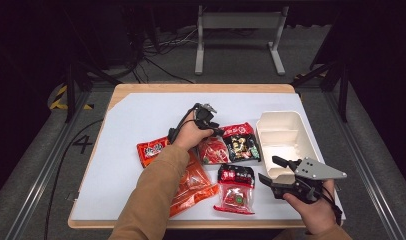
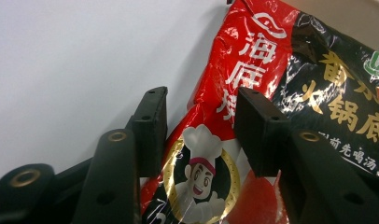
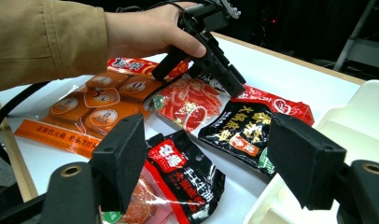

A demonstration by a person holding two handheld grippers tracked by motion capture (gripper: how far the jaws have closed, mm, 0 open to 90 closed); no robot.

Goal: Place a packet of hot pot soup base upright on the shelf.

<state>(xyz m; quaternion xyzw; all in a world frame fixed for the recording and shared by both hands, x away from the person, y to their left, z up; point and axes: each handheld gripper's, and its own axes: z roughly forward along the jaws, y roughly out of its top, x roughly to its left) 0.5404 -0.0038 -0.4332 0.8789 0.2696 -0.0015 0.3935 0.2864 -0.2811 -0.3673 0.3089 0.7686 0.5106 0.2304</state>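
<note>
Soup-base packet (image 1: 239,142) | white table sheet (image 1: 141,117) | dark room

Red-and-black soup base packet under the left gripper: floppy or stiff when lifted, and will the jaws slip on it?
The red-and-black packet is a glossy, crinkled pouch, so it probably sags from whichever edge is pinched. Its shiny film shows glare, so the left gripper, jaws straddling the red edge, may slip unless it bites well in. It lies flat against the neighbouring tomato packet, so a push would likely slide both.
</note>
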